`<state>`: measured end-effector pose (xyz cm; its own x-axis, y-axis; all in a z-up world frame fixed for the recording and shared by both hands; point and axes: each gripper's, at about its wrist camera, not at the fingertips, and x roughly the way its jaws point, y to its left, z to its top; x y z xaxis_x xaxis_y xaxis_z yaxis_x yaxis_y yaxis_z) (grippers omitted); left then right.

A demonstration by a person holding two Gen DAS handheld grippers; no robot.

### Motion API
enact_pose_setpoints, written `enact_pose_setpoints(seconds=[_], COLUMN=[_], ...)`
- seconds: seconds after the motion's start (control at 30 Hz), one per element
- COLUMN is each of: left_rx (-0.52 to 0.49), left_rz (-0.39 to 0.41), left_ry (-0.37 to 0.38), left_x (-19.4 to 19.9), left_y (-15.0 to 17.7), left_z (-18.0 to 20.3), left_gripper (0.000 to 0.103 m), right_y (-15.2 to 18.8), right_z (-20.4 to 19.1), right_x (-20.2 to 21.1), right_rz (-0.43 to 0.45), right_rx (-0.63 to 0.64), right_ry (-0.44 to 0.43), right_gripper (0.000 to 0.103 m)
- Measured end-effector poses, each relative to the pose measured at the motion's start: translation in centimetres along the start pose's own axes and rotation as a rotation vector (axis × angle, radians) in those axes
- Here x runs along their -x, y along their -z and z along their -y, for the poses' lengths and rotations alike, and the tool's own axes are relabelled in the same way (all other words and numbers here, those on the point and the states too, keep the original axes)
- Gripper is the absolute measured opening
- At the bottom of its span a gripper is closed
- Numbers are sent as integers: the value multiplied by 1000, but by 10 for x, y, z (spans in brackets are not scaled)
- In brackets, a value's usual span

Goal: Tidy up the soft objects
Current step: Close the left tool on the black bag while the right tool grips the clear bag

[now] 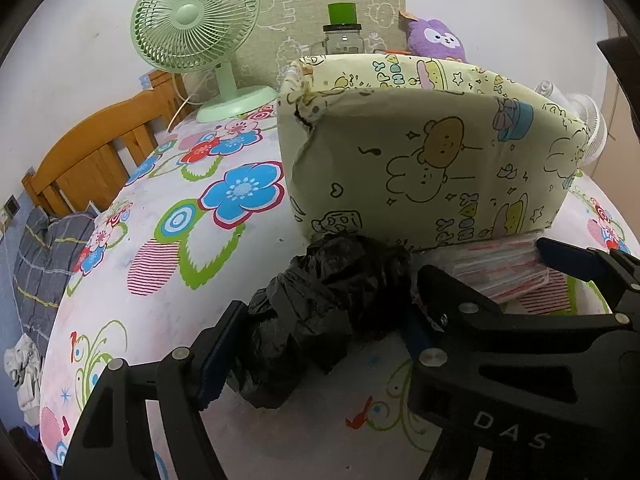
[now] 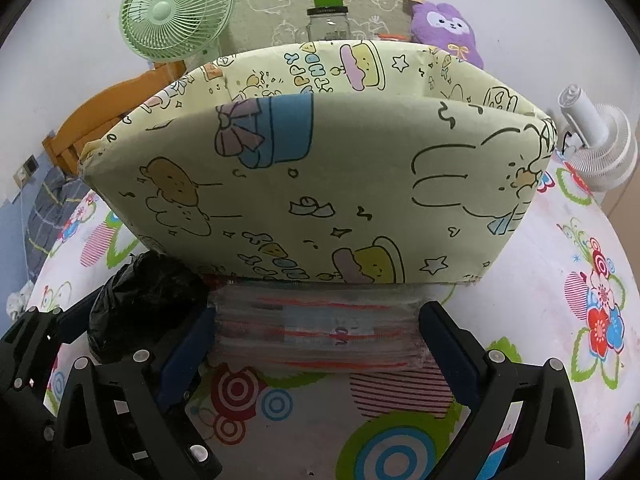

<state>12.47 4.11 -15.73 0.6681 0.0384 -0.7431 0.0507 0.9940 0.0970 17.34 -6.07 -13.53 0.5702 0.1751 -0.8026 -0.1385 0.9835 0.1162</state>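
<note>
Black bag (image 1: 316, 312) between left gripper (image 1: 320, 344) (perhaps touching)
</note>
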Motion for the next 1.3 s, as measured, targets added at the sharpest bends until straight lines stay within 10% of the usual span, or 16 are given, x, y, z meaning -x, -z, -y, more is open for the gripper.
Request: enact_pose_setpoints(seconds=[1.3], left_rx=[9], left_rz=[86], left_ry=[43], left_x=[54], left_y=[2], left_z=[37], left_gripper=[78], right_y=[21], right_z=[35], right_x=[69], right_rz=[94], right_rx=[-36], right_ry=[-12], right_gripper=[92])
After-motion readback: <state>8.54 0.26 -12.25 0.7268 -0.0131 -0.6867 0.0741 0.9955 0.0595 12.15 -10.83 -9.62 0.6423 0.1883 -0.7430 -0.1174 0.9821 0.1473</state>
